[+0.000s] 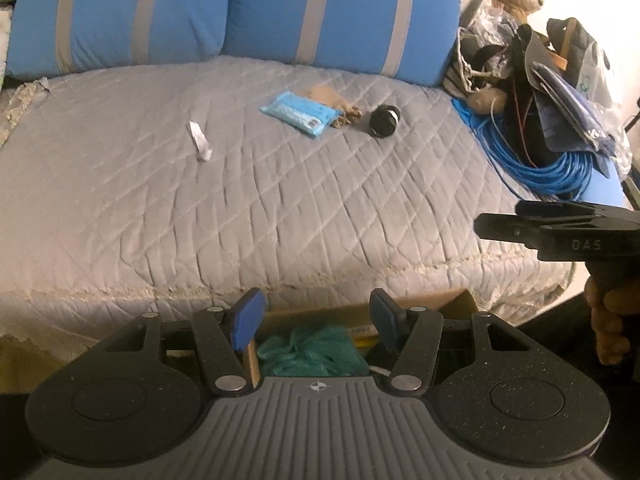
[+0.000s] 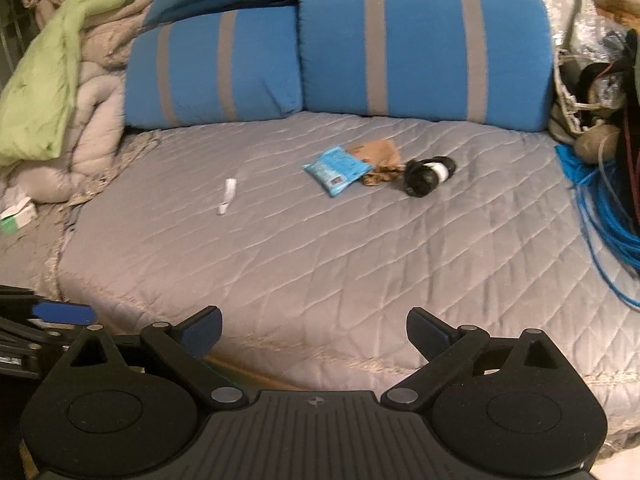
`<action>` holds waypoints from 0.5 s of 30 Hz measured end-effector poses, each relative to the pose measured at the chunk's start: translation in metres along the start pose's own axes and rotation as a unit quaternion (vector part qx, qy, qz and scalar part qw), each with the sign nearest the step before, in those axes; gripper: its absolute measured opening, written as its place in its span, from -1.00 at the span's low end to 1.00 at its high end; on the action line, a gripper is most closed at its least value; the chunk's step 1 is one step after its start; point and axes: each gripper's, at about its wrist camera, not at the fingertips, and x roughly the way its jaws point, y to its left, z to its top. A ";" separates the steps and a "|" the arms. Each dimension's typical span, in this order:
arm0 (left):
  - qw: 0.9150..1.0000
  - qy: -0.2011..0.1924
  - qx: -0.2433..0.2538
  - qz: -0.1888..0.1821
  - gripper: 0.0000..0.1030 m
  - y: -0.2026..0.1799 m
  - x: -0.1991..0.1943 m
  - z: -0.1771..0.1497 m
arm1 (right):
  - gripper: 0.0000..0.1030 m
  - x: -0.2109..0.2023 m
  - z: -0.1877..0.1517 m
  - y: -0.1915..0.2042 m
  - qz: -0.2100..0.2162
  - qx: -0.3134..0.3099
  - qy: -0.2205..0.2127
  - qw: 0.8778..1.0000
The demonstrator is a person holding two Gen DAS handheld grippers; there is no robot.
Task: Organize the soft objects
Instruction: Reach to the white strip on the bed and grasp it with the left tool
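Teal mesh bundle (image 1: 316, 350) sits in cardboard box (image 1: 420, 304) directly below left gripper (image 1: 316, 326), jaws half open, empty. Right gripper (image 2: 314, 332) wide open, empty, over bed edge. Ahead on quilt (image 2: 320, 260): white tube (image 2: 226, 196), blue packet (image 2: 336, 168), black roll (image 2: 428, 174).

Both views are dim and warm-toned, with soft, grainy detail. Fisheye bending curves the bed (image 1: 240, 184) strongly toward the picture edges. A blown-out white patch glares at the top right corner of the left wrist view. The right wrist view is slightly motion-blurred; shadows are faint and diffuse.
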 end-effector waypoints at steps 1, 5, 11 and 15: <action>1.000 -0.003 0.001 0.001 0.11 0.001 0.001 0.003 | 0.91 0.001 0.002 -0.002 -0.005 -0.001 -0.004 1.000; 1.000 -0.011 0.001 0.013 0.11 0.006 0.008 0.016 | 0.92 0.004 0.012 -0.010 -0.015 -0.004 -0.020 1.000; 0.999 -0.021 0.001 0.028 0.11 0.013 0.023 0.041 | 0.93 0.014 0.027 -0.024 -0.034 -0.005 -0.034 0.999; 0.999 -0.031 0.004 0.038 0.11 0.017 0.036 0.059 | 0.93 0.022 0.035 -0.033 -0.047 -0.009 -0.039 0.998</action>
